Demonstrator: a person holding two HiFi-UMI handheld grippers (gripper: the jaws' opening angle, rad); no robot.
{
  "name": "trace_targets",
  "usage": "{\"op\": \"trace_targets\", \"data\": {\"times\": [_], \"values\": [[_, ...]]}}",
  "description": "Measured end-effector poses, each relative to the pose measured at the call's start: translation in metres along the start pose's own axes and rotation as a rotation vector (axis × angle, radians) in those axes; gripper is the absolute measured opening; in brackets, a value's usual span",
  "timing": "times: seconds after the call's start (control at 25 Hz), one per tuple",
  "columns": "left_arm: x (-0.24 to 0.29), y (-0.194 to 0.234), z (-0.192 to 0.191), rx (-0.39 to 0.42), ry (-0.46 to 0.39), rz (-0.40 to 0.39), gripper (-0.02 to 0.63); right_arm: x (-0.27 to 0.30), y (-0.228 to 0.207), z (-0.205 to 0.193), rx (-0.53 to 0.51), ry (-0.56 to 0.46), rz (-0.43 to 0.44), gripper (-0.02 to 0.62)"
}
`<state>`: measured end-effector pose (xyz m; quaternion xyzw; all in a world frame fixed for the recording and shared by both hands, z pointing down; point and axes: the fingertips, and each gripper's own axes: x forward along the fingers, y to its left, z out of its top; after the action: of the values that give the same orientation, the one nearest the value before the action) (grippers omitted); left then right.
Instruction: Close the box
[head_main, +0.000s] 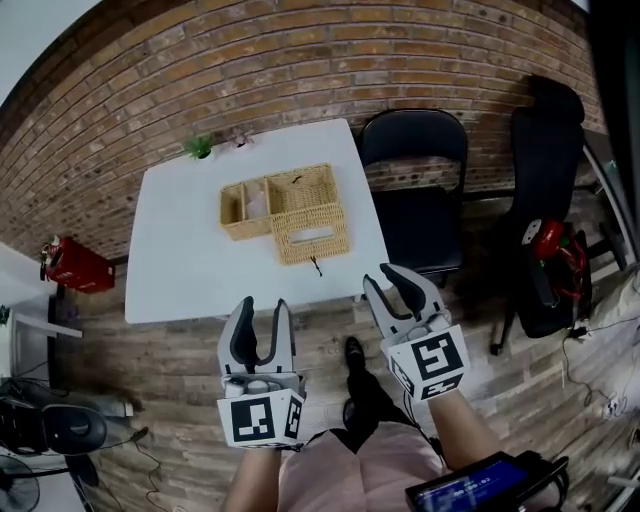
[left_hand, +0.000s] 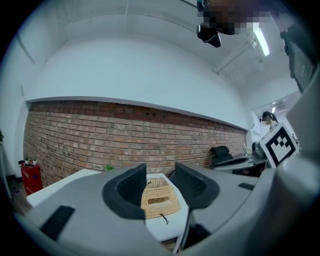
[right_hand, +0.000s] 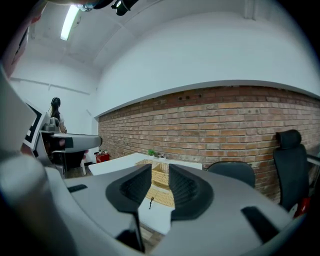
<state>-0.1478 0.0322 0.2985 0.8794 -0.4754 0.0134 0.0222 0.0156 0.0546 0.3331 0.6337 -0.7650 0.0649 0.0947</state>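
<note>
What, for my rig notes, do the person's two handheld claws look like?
Both the left claw and right claw have light grey bodies, curved fingers lined with black pads, and a white cube of black square markers at the rear. No cables or sleeves show; the forearms are bare.

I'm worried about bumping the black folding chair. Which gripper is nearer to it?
Right. The right gripper hovers just in front of the chair seat. The left gripper is farther left, before the near edge of the white table.

Wicker box (head_main: 262, 203), open, lid (head_main: 312, 243) laid flat
</note>
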Motion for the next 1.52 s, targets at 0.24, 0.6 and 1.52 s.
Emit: {"op": "trace_targets", "data": {"times": [0.24,0.6,1.52], "values": [[0.063,0.024,-0.007,0.008,0.033,0.029,0.187,0.067,-0.032,0.003,0.017,0.015,0.033,0.109],[0.138,0.052,0.025,0.035,-0.016,0.078,0.187,0.148,-0.075,0.042,-0.013,-0.018,0.086,0.109],[0.183,0.074,-0.036,0.025,0.077,0.018,0.187,0.204,-0.083,0.010,-0.047,0.080,0.125,0.118]]}}
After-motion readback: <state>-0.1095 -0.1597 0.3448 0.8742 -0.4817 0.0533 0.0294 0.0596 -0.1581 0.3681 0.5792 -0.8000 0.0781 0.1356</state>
